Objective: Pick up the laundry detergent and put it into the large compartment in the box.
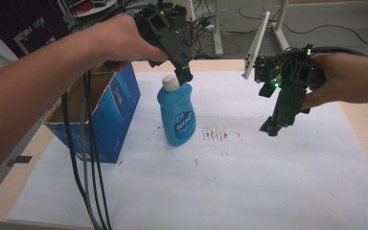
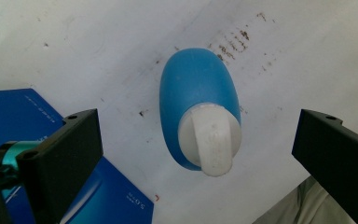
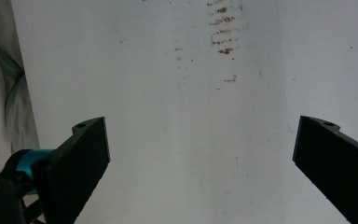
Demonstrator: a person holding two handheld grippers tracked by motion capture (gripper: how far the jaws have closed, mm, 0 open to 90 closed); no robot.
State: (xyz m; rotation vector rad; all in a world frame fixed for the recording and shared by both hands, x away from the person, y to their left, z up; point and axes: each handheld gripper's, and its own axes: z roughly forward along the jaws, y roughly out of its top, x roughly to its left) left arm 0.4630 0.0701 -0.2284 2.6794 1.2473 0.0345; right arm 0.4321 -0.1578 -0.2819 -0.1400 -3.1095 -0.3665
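Light was even and diffuse, bright across the white sheet (image 1: 249,172), with no hard glare. The blue bottle (image 1: 176,115) cast only a faint, soft shadow beside its base. In the high view detail was soft and slightly smeared, and the near forearm blurred. In both gripper views the black jaws were dark, near-featureless silhouettes, slightly out of focus.

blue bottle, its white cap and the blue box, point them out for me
blue bottle (image 1: 177,120), high view, on its label
white cap (image 2: 210,140), left gripper view, on its top
blue box (image 1: 120,103), high view, on its side wall
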